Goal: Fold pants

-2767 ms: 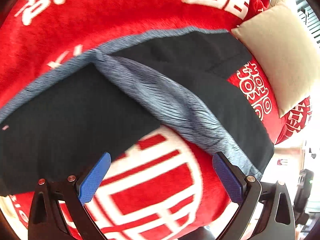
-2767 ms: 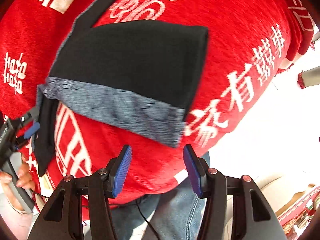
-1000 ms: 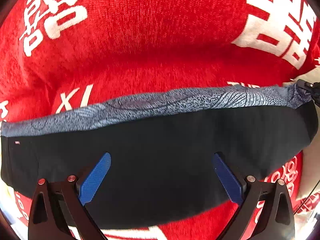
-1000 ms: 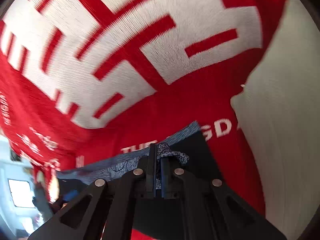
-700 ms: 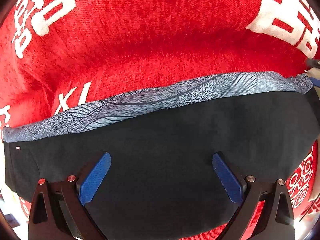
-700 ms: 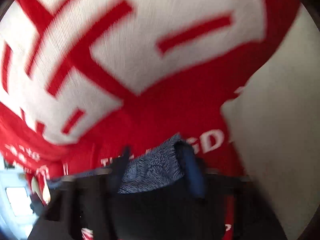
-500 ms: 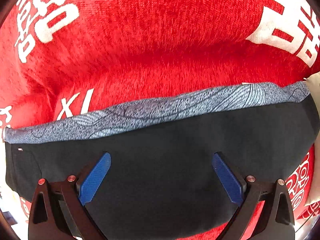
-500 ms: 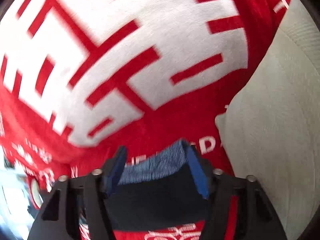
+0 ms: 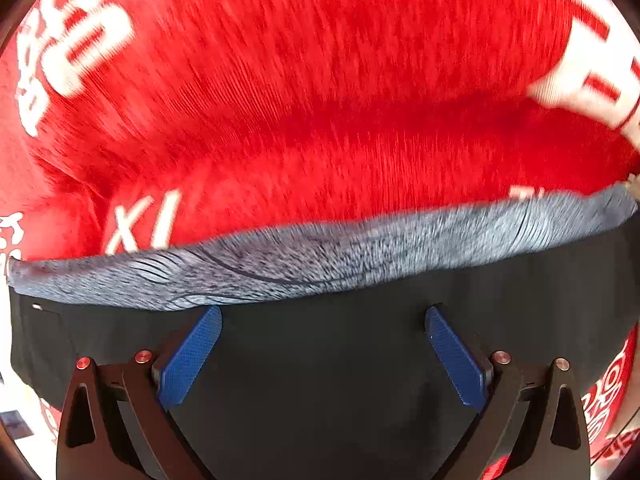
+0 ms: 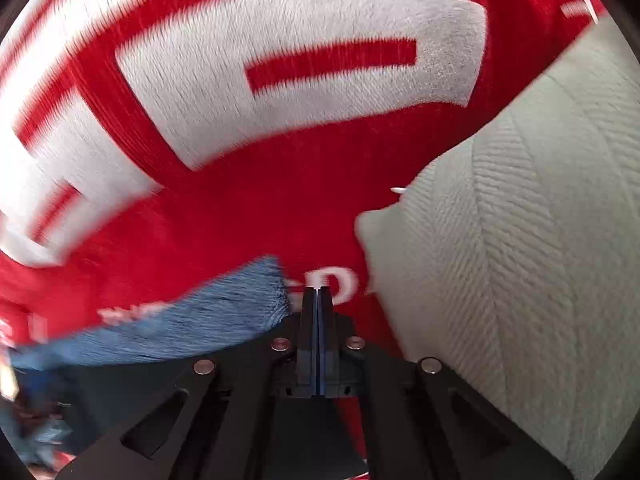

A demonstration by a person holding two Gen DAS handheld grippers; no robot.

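Lying flat on the red blanket (image 9: 320, 100), the pants (image 9: 320, 360) sat under my wide-apart left gripper (image 9: 320, 350); my right gripper (image 10: 318, 304) was clenched on nothing.

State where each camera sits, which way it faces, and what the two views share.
Left wrist: on the left gripper, looking along its wide-open fingers at the pants on the red blanket.
Right wrist: on the right gripper, fingers closed on nothing, facing the blanket beside a pillow.
Shared: the pants' grey band and the blanket.
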